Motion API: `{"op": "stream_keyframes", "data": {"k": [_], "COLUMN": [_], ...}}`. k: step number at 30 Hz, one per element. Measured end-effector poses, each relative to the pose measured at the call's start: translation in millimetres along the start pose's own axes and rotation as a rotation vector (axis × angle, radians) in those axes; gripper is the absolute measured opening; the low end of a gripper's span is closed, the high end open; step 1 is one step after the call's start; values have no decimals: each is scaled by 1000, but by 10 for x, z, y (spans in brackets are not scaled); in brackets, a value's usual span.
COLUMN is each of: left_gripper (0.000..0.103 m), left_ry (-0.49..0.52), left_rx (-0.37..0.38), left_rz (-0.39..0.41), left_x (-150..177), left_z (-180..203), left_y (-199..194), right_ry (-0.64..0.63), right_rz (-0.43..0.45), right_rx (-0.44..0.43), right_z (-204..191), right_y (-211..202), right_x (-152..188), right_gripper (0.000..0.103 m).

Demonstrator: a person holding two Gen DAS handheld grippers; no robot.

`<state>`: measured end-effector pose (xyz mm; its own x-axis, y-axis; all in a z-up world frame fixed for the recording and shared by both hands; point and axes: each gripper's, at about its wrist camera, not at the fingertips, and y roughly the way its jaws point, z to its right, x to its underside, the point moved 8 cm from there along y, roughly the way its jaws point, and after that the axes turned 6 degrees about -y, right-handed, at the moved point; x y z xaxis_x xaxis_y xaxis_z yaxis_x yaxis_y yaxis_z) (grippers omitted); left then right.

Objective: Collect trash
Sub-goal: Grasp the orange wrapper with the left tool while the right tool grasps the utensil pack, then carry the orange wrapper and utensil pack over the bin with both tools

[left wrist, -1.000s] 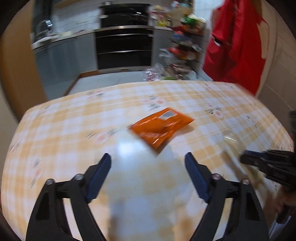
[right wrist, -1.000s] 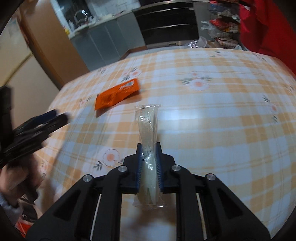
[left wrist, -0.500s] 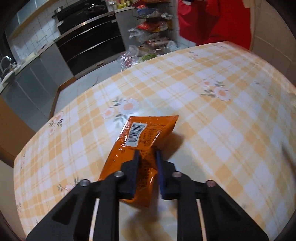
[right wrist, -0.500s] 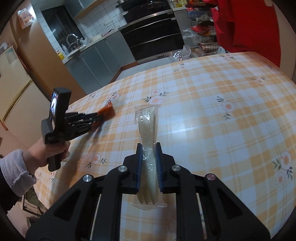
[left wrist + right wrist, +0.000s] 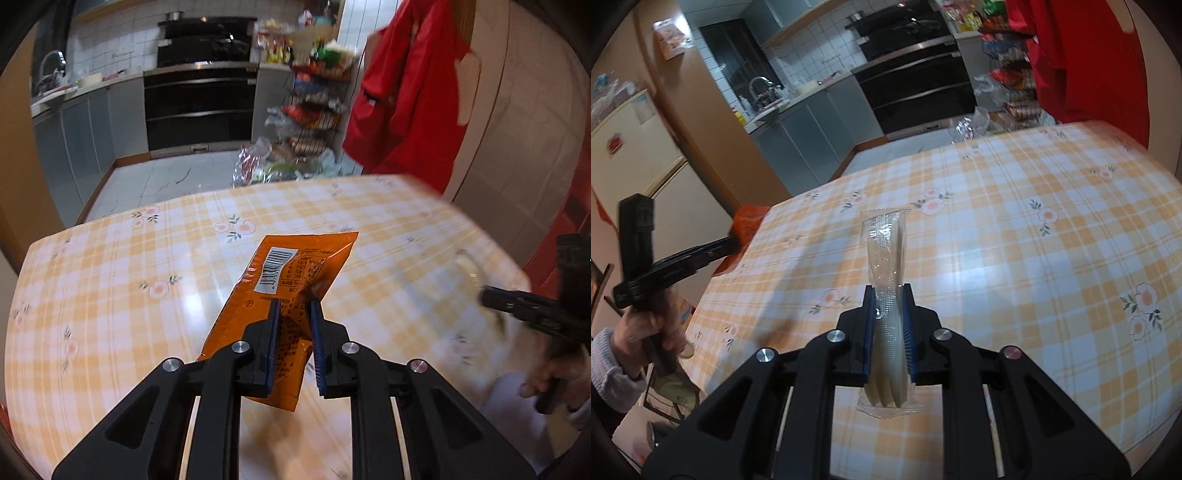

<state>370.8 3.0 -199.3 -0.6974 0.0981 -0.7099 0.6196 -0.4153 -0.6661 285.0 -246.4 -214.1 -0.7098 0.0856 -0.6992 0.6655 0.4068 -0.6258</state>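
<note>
Two pieces of trash are in hand at this moment, one per gripper, so the pick-up step looks finished and carrying to a bin is the step under way.

From the left wrist camera, the left gripper (image 5: 293,314) is closed to a narrow gap on an orange snack wrapper (image 5: 284,295), pinching it near its lower half. The wrapper stands up and away from the camera, barcode side showing, and appears lifted off the checked desk (image 5: 110,295). At the right edge the right gripper (image 5: 491,297) shows, blurred, so its state is not readable from here.

From the right wrist camera, the right gripper (image 5: 888,310) is clamped on a clear plastic sleeve (image 5: 886,280) holding pale cutlery. The sleeve pokes forward above the desk (image 5: 1034,240), its tail hanging below the fingers. The left gripper (image 5: 729,243) appears at the left with the orange wrapper (image 5: 746,229) at its tip, out past the desk's edge.

No bin is visible in either view. The next move probably calls for finding one, carrying both pieces over it without loosening the grip, then opening each gripper in turn.
</note>
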Motion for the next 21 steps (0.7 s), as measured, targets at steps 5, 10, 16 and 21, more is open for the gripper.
{"op": "stream_keyframes", "data": {"k": [5,10,16,21], "left_gripper": [16,16,16,16], "left_ry": [-64,-117,-131,-142], "left_rx": [27,57,91,104], "left_rz": [57,106,128,154], "left_x": [225,486,723,880], "left_z": [168,375,623,777], "left_y": [-578,-1058,-1382,-1619], "right_ry": [-35,-80,-120,-148], "right_rz": [32,43,49,54], "right_rx": [-25,-41,-59,-75], "right_z": [-244,-464,-684,-836], "right_y": [-279,-510,-761,-949], "right_x": [12,82,218,348], "right_gripper": [17,17,17,17]}}
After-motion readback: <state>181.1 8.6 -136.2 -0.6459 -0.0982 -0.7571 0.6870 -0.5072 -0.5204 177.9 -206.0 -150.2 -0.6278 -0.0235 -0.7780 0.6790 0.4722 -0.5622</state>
